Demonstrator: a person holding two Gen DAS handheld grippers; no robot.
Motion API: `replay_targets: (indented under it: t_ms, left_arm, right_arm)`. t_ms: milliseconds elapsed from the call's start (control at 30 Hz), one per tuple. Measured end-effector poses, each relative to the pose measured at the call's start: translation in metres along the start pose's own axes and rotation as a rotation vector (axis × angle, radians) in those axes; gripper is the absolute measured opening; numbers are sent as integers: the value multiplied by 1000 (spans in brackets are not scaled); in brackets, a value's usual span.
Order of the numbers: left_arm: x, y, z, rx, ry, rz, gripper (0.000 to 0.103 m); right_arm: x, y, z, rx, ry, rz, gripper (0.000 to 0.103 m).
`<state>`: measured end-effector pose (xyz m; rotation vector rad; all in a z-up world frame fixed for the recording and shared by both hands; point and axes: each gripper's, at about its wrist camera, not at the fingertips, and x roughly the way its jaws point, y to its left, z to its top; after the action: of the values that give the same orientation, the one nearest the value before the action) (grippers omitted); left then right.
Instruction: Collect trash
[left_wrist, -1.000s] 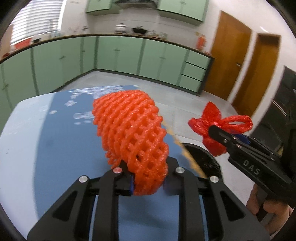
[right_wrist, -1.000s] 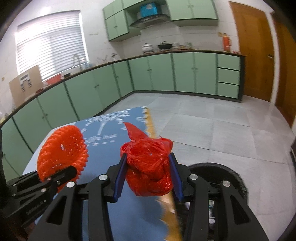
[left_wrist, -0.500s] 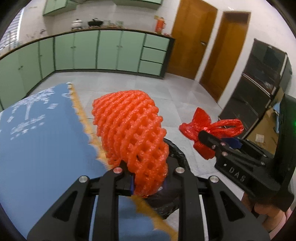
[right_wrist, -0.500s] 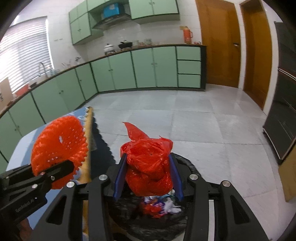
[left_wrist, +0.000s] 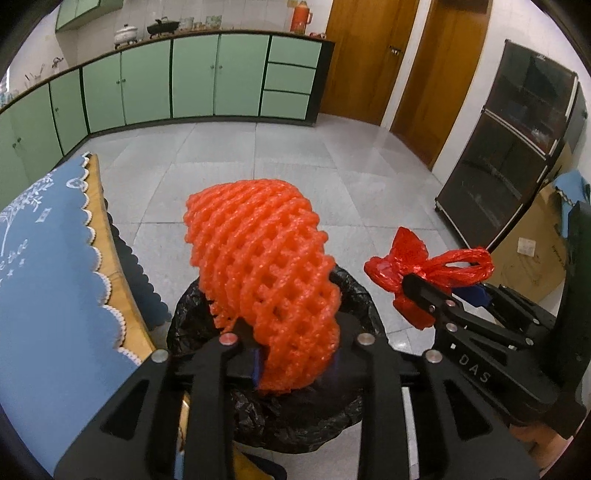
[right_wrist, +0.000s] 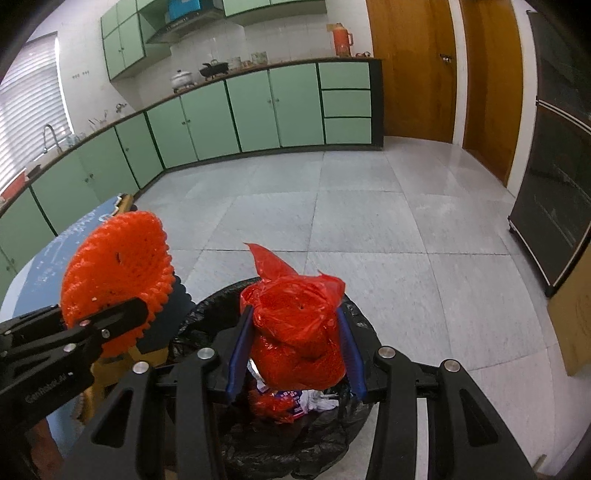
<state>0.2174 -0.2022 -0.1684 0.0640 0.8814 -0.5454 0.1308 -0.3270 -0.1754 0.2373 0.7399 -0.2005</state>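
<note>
My left gripper is shut on an orange foam fruit net and holds it above the bin with the black liner. My right gripper is shut on a knotted red plastic bag, held over the same bin. Trash lies inside the bin. The right gripper with the red bag shows at the right of the left wrist view. The left gripper with the net shows at the left of the right wrist view.
The table with the blue scalloped cloth stands left of the bin. Green kitchen cabinets line the far wall. A dark glass cabinet and cardboard stand at the right. The floor is grey tile.
Both grippers have swung right, from over the table to over the bin, each still holding its trash. The bin's inside now shows below the red bag.
</note>
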Motion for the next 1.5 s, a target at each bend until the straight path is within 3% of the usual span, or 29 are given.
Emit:
replay_targets:
  t_ms: [167,367,867,1067,1400,1500]
  left_arm:
    - [2,1,5,-14,-1,6,42]
    - [-5,8,10,-32,-18,18,50]
    - [-48,16,26,-92,-119,-19,59]
    - [-73,27,26,-108,-161,12,62]
    - [-122,44,2,-122,-178,104,80]
    - [-135,45,-8,-119,-177,120,84]
  right_arm:
    - [13,2,3,-20,30,-8,49]
    - [19,-3,9,-18,31,-36,66]
    - [-10,-1,21,-14,-25,-30,66]
    - [-27,6,21,-16,-50,-27,68]
    - [-62,20,20,-32,-67,-4,94]
    - [-79,26,20,-42,-67,7,97]
